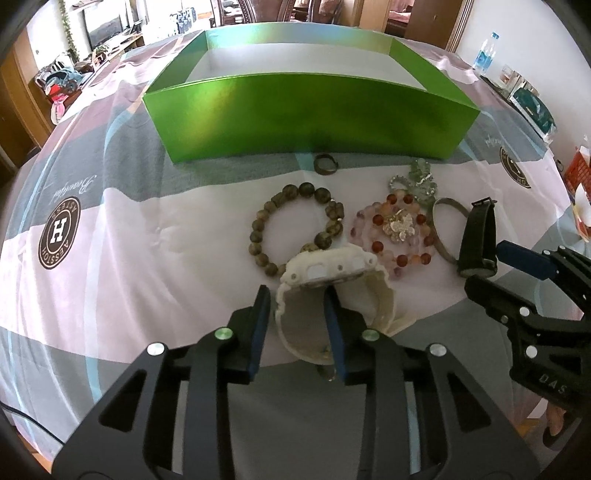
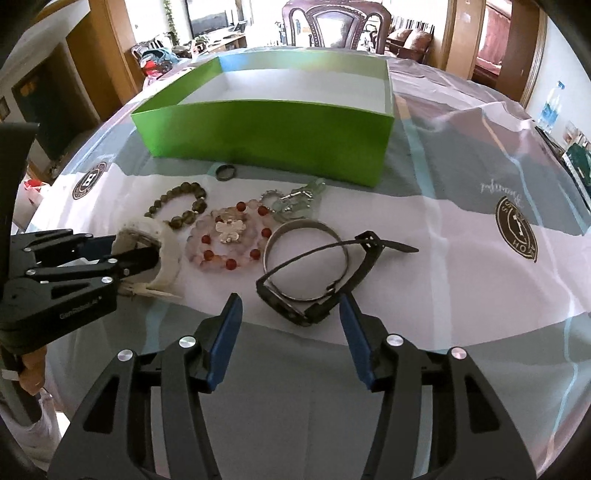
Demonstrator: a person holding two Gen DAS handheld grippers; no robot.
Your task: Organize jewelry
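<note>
A white watch point(image 1: 325, 266) stands on its strap in front of my left gripper point(image 1: 296, 295). One side of the strap lies between the blue pads, which do not press on it. My right gripper point(image 2: 291, 301) is open around the face of a black watch point(image 2: 295, 314), which leans on a silver bangle point(image 2: 295, 226). A brown bead bracelet point(image 1: 295, 225), a red and pink bead bracelet point(image 1: 399, 229), a clear crystal piece point(image 1: 421, 181) and a dark ring point(image 1: 325, 162) lie before the empty green box point(image 1: 310, 118).
A patterned cloth point(image 1: 129, 221) with round logos covers the table. A water bottle point(image 1: 485, 51) and small boxes point(image 1: 535, 107) stand at the far right edge. A wooden chair point(image 2: 336, 26) is behind the box. A person's hand point(image 2: 33, 369) holds the left gripper.
</note>
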